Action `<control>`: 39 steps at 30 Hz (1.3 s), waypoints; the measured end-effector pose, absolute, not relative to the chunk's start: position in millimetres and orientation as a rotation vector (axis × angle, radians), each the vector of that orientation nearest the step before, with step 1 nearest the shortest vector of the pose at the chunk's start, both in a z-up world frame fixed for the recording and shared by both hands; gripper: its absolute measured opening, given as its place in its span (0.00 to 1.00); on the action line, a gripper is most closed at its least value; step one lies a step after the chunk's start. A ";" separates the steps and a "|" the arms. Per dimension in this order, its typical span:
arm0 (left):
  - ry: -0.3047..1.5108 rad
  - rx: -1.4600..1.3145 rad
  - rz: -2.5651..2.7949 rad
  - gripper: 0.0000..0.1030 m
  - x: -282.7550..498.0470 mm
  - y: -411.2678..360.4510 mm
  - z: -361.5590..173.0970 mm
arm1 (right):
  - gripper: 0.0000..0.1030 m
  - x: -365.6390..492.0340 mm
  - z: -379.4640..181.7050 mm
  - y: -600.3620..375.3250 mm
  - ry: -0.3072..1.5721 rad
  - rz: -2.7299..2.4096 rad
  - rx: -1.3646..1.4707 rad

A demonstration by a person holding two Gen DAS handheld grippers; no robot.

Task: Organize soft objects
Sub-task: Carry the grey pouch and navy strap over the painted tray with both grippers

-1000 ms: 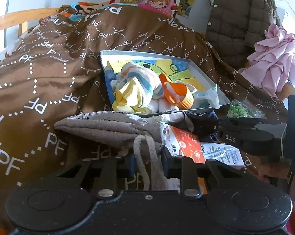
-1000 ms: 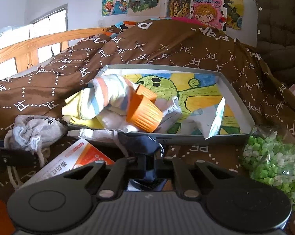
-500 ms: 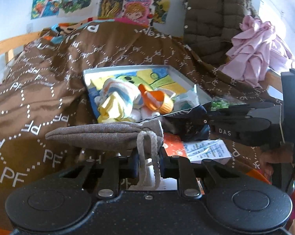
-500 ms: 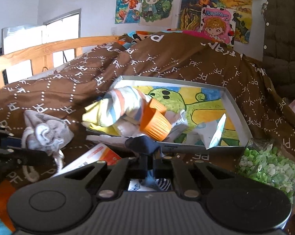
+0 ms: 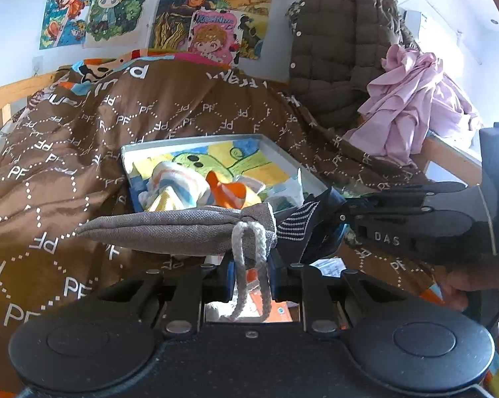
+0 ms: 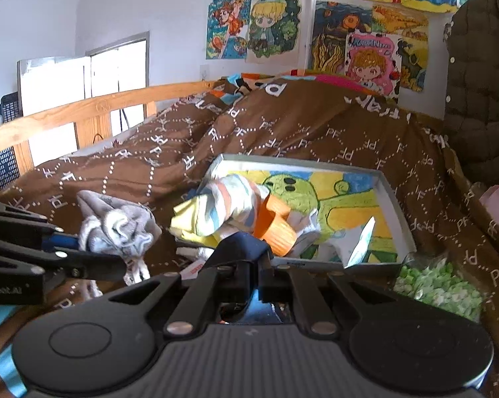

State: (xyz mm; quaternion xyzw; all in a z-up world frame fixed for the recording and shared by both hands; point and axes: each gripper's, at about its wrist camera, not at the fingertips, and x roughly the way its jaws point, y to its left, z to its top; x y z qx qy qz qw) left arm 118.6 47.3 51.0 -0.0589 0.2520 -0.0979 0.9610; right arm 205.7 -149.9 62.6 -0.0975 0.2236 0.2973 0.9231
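My left gripper (image 5: 249,265) is shut on a grey drawstring pouch (image 5: 169,229) and holds it in the air before the tray; the pouch also shows in the right wrist view (image 6: 116,225). My right gripper (image 6: 254,275) is shut on a dark navy sock (image 6: 241,247), whose striped cuff shows in the left wrist view (image 5: 299,229). The shallow grey tray (image 6: 395,199) with a cartoon picture lies on the brown bedspread. It holds a striped cloth (image 6: 222,202), an orange ribbed piece (image 6: 276,225) and white items.
A bag of green bits (image 6: 438,285) lies right of the tray. An orange and white box (image 5: 276,308) lies under the grippers. A brown jacket (image 5: 342,53) and pink cloth (image 5: 411,99) hang at the right. A wooden bed rail (image 6: 83,112) runs at the left.
Both grippers have risen from the bedspread, lifting the pouch and the sock. The tray now sits lower and farther in both views.
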 end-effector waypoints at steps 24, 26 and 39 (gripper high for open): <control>0.399 -0.168 -0.084 0.20 247.4 44.7 99.2 | 0.04 307.1 126.8 -131.3 0.300 0.456 -0.082; 0.392 -0.161 -0.092 0.21 263.9 45.9 94.5 | 0.04 326.7 123.4 -131.3 0.307 0.429 -0.045; 0.418 -0.193 -0.172 0.21 343.5 38.3 40.0 | 0.04 407.6 50.5 -144.5 0.431 0.348 0.096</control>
